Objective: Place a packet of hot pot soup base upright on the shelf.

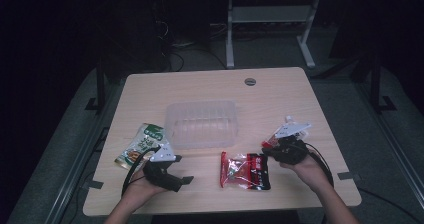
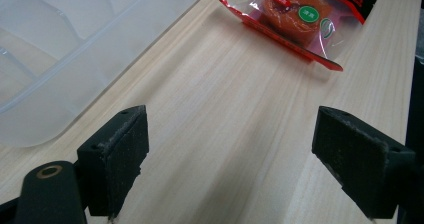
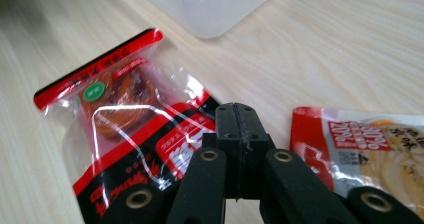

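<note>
The right gripper (image 3: pixel 236 115), jaws fully closed and empty, hovered over a red, black and clear snack packet (image 3: pixel 125 129) lying flat on the table (image 3: pixel 350 49) near the clear container (image 3: pixel 210 4).

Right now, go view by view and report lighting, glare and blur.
High view: dim, the room beyond the table nearly black, everything soft and grainy. Left gripper view: bright and even, the red snack packet sharp, the plastic container washed out pale. Right gripper view: glare streaks across the packet's film, the top left corner smeared, the shut right gripper crisp.
</note>
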The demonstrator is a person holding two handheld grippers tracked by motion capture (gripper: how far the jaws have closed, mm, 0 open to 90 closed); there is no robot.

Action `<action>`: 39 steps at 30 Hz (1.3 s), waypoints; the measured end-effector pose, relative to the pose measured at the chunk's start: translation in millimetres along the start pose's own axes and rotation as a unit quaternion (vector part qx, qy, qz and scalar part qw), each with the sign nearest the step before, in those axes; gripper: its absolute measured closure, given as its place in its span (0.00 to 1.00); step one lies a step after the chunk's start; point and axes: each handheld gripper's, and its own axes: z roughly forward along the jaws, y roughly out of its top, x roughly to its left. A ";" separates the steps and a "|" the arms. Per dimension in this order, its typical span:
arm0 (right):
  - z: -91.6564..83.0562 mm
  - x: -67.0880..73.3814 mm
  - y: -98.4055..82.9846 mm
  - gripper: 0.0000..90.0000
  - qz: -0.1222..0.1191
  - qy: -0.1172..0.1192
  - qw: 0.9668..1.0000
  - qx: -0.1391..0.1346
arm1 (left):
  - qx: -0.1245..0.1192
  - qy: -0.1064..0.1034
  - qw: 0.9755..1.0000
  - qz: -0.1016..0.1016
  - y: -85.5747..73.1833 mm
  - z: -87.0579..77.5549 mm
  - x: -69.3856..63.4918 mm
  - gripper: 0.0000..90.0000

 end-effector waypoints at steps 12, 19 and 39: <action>4.0 11.9 -19.7 1.00 -0.022 0.009 0.999 0.042 | 0.007 0.003 1.000 0.007 -1.2 -1.1 0.0 0.16; 7.3 12.7 -24.4 1.00 -0.024 0.020 0.998 0.055 | 0.010 0.002 1.000 0.005 -1.9 0.2 0.2 0.16; 32.8 10.4 -8.3 1.00 -0.039 0.007 0.997 0.070 | 0.018 -0.003 1.000 0.009 -1.3 2.6 -1.9 0.16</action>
